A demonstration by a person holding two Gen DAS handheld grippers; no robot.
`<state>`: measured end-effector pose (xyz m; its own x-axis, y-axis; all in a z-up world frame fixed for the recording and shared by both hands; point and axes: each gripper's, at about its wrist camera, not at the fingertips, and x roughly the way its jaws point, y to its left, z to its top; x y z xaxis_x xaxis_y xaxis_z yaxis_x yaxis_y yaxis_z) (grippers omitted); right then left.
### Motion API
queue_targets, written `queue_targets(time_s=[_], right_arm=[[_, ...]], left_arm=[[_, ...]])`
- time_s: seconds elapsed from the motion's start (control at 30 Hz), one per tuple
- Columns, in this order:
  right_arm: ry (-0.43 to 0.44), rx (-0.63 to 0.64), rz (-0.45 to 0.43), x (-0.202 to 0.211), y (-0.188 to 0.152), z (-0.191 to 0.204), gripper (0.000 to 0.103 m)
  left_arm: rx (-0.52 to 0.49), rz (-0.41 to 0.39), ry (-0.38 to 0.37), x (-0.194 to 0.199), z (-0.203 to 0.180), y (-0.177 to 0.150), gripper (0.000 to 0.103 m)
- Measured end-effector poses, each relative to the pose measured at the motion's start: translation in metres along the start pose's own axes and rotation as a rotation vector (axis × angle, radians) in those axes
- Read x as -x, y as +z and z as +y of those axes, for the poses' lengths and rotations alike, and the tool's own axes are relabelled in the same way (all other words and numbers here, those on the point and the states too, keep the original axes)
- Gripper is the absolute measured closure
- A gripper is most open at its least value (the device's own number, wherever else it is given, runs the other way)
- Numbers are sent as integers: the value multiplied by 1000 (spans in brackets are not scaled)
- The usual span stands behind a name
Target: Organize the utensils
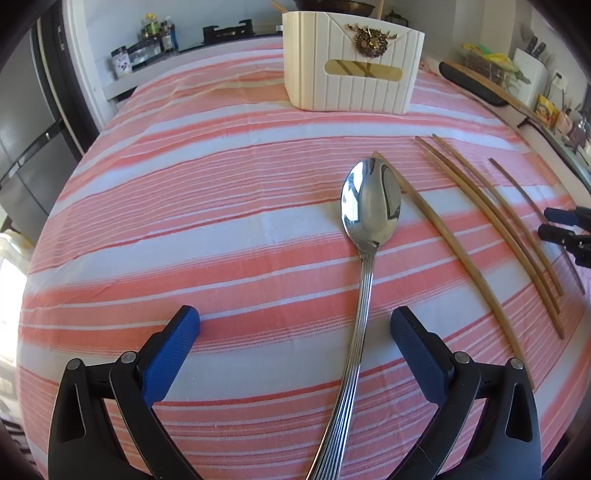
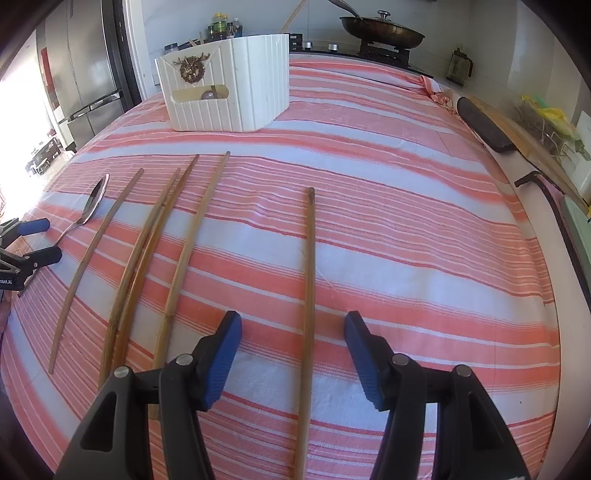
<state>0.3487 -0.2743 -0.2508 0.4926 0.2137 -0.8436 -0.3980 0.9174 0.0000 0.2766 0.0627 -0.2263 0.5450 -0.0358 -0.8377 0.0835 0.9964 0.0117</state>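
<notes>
A steel spoon lies on the striped cloth, bowl pointing away. Its handle runs between the fingers of my left gripper, which is open and not touching it. In the right wrist view a single wooden chopstick lies on the cloth between the fingers of my right gripper, which is open with its pads clear of the stick. Several more chopsticks lie side by side to its left, with the spoon and the left gripper beyond them. A white ribbed utensil holder stands at the far side.
The table is covered by a pink and white striped cloth. A pan sits on a stove behind the table. A dark pad and a wooden board lie along the right edge. A steel fridge stands at the left.
</notes>
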Motion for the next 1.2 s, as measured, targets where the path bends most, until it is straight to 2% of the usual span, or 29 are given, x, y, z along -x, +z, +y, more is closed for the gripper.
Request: queue_targets(time_s=[0.23,0.33,0.47,0.67,0.73,0.83,0.87,0.9,0.93,0.97,1.07,1.2], right_arm=[[3,5,32,-2,5,-1,44],[26,29,89,-4,12,-3,44],[60,67,154,-7,19,-7,44],[87,67,185,-19,37,-12,44],[90,67,184,-25,45,-12,44],[100,49,186,-36,62,-14,44],[100,39,180,-40,69,-14,45],[96,33,173,-44,75,-14,60],[70,31,167,-48,82,-16,89],[49,13,166,-52,88,-19,96],[115,-118,136,-48,98,-37,97],[185,-171,-50,12,97,-42,97]], left_arm=[[-26,37,-16,2,-1,-1,0],[-59,81,-50,3,-3,5,1],[-101,83,-82,6,-8,18,1],[-191,112,-62,-15,-32,40,2],[-214,125,-58,-25,-40,49,7],[-195,133,-107,-33,-41,63,16],[-190,131,-115,-34,-41,68,26],[-190,124,-123,-35,-41,72,44],[-187,118,-129,-34,-40,76,56],[-178,120,-132,-34,-39,79,61],[-141,100,-138,-27,-30,85,61],[-98,-16,-155,20,-18,89,61]])
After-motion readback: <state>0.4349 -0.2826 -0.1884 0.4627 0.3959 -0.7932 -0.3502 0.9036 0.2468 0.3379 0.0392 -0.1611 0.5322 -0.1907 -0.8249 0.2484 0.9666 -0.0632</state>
